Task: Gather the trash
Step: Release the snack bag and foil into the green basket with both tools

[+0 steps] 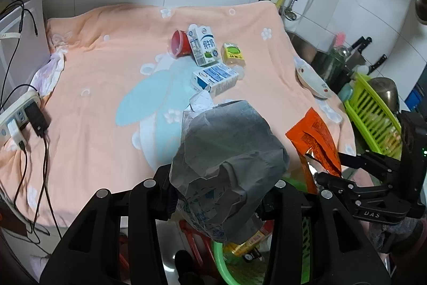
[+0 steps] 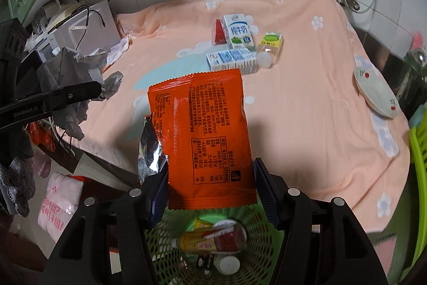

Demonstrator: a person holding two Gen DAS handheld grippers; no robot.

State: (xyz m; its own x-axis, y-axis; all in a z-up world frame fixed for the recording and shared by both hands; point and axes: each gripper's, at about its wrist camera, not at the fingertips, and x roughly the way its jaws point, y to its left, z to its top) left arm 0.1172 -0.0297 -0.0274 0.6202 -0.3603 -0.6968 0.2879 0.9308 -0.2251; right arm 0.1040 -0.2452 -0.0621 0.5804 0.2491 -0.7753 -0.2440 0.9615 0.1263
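Observation:
My left gripper [image 1: 217, 202] is shut on a crumpled grey plastic bag [image 1: 226, 151], held above the green mesh trash basket [image 1: 221, 266]. My right gripper [image 2: 210, 188] is shut on an orange snack packet [image 2: 205, 130] over the same basket [image 2: 165, 234], which holds bottles and wrappers. The packet also shows in the left wrist view [image 1: 315, 140], and the bag in the right wrist view [image 2: 66, 71]. On the peach blanket [image 1: 93, 98] lie two milk cartons [image 1: 214, 78] [image 1: 202, 44], a red cup [image 1: 179, 43] and a small yellow-labelled bottle [image 1: 234, 55].
A white bowl [image 1: 313, 80] sits at the blanket's right edge beside a green dish rack [image 1: 373, 114]. A power strip with cables [image 1: 21, 116] lies at the left edge. Tiled wall and pipes stand behind. A pink bag [image 2: 58, 202] lies on the floor.

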